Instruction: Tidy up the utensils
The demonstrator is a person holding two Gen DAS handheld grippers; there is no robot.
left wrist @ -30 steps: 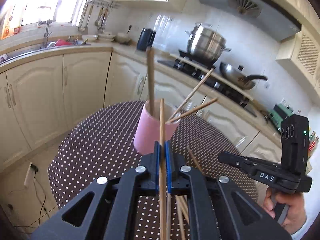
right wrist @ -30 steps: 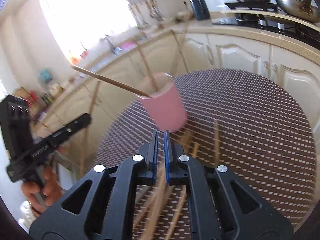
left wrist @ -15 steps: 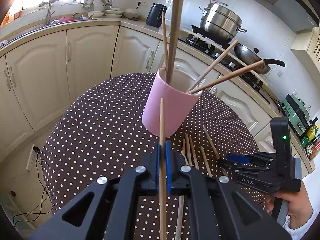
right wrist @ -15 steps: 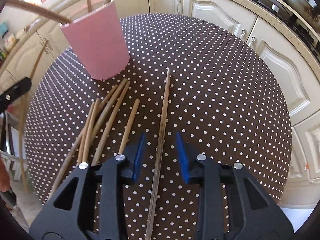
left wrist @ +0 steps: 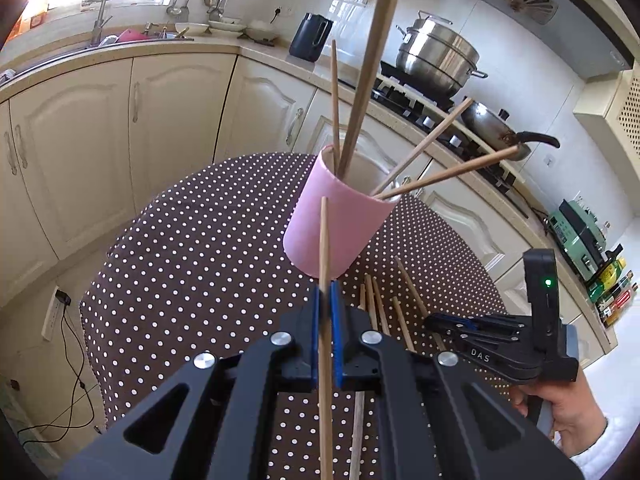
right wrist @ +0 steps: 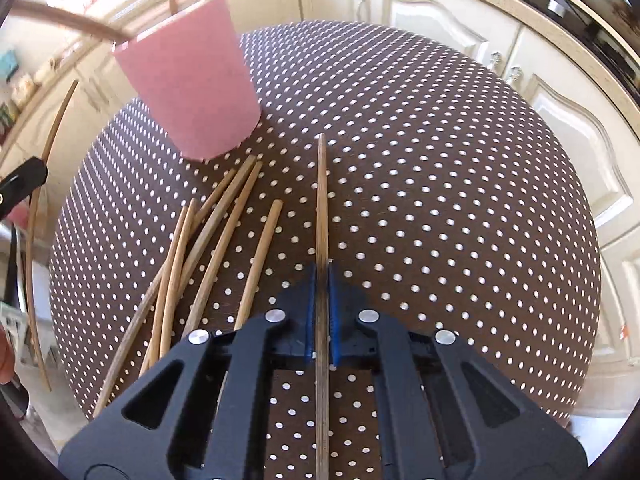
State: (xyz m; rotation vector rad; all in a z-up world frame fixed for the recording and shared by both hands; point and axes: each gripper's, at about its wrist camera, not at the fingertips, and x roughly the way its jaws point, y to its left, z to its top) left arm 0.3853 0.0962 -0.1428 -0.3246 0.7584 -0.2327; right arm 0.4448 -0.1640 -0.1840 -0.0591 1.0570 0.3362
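A pink cup (left wrist: 340, 224) stands on the round dotted table (left wrist: 192, 248) and holds several wooden chopsticks (left wrist: 364, 80) leaning out. My left gripper (left wrist: 326, 292) is shut on a chopstick (left wrist: 323, 240), held above the table in front of the cup. My right gripper (right wrist: 321, 276) is shut on a chopstick (right wrist: 321, 192) that lies on the table right of the cup (right wrist: 188, 84). The right gripper also shows in the left wrist view (left wrist: 440, 326), low over the table. Several loose chopsticks (right wrist: 216, 232) lie left of it.
Cream kitchen cabinets (left wrist: 80, 128) run behind the table. A stove with a steel pot (left wrist: 436, 56) and a pan (left wrist: 500, 132) is at the back right. A black kettle (left wrist: 310, 38) stands on the counter. A cable (left wrist: 76, 364) lies on the floor at left.
My right gripper has come down onto the table and shut on a lying chopstick; it was open around it half a second ago. My left gripper still holds its chopstick, and its view has shifted.
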